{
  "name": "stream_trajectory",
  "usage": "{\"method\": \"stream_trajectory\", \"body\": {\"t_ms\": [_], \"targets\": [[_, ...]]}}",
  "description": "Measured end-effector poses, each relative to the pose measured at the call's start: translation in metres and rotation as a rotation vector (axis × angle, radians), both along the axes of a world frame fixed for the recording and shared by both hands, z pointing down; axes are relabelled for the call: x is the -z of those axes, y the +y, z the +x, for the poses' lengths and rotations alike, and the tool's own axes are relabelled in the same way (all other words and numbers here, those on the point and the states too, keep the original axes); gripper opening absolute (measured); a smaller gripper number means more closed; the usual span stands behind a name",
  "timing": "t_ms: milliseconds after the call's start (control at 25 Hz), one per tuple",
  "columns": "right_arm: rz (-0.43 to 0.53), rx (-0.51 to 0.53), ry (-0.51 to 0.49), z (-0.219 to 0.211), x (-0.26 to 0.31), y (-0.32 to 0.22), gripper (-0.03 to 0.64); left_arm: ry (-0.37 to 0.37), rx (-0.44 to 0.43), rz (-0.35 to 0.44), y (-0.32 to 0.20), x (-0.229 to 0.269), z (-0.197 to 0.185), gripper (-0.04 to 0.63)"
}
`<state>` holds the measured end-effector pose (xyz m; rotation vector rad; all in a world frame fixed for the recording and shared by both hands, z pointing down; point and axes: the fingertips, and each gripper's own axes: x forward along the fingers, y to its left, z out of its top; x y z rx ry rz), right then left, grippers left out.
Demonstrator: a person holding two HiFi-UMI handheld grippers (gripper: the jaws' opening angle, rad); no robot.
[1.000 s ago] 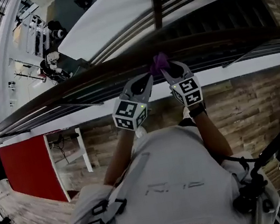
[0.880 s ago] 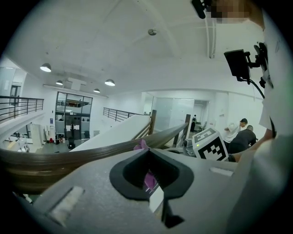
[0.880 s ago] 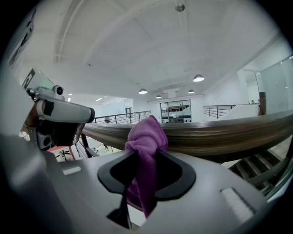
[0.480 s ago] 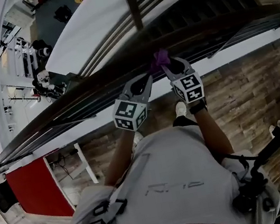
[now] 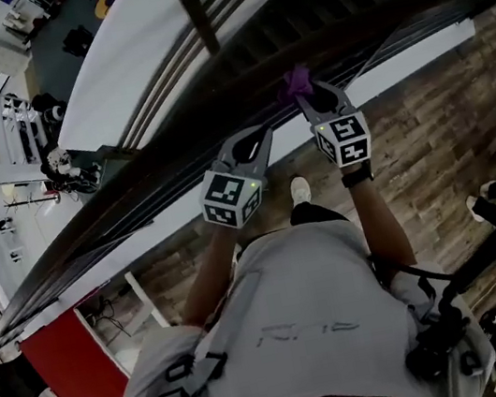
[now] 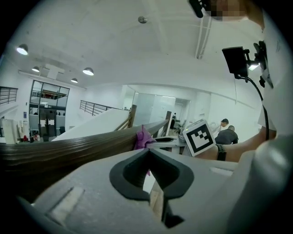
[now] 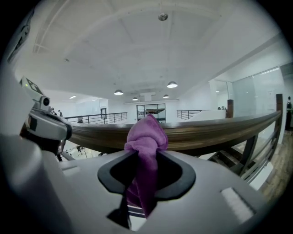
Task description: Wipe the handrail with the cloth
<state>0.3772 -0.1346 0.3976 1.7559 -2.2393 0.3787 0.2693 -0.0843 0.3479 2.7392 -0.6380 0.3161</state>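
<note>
Right gripper (image 5: 313, 94): jaws clamped on the purple cloth (image 7: 146, 139).
Cloth: bunched up, pressed against the dark wooden handrail (image 7: 215, 130).
Left gripper (image 5: 255, 142): jaws together, holding nothing, just beside the handrail.

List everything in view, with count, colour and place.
Dark brown wooden handrail: one, dark brown, running diagonally in front of the person.
Bunched purple cloth: one, purple, at the handrail.
Dark upright post: one, dark brown, beyond the handrail.
Wood-plank floor: one, brown, under the person.
Flat red panel: one, red, head view's lower left.
White shoe: one visible, white, on the floor.
Grey shirt: one, grey, bottom centre.
Left claw: one, grey, shut, empty, left of the cloth.
Right claw: one, grey, shut on the cloth.
</note>
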Motion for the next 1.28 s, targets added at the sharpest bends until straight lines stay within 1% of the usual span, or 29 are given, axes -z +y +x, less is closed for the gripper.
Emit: {"method": "stream_trajectory", "body": {"t_ms": [120, 240, 400, 520, 680, 800, 960, 1120, 1280], "targets": [[0.002, -0.089, -0.011, 0.053, 0.001, -0.003, 0.110, 0.014, -0.043, 0.003, 0.000, 0.001, 0.035, 0.002], [0.007, -0.149, -0.009, 0.101, 0.003, -0.009, 0.110, 0.021, -0.077, 0.005, -0.005, 0.003, 0.071, 0.002], [0.009, -0.198, 0.009, 0.150, 0.004, -0.016, 0.110, 0.026, -0.118, 0.008, -0.010, 0.004, 0.113, 0.002], [0.003, -0.255, 0.018, 0.189, 0.006, -0.020, 0.110, 0.032, -0.152, 0.014, -0.013, 0.004, 0.149, 0.002], [-0.004, -0.326, 0.042, 0.237, 0.012, -0.027, 0.110, 0.046, -0.214, 0.044, -0.015, 0.014, 0.203, 0.002], [-0.007, -0.380, 0.052, 0.276, 0.010, -0.032, 0.110, 0.047, -0.249, 0.054, -0.014, 0.015, 0.235, 0.002], [-0.020, -0.453, 0.064, 0.325, 0.010, -0.036, 0.110, 0.042, -0.280, 0.042, -0.010, 0.012, 0.256, 0.002], [-0.026, -0.512, 0.071, 0.355, 0.013, -0.041, 0.110, 0.032, -0.281, 0.029, -0.012, 0.011, 0.252, 0.002], [-0.026, -0.560, 0.071, 0.375, 0.014, -0.042, 0.110, 0.033, -0.279, 0.031, -0.013, 0.013, 0.249, 0.002]]}}
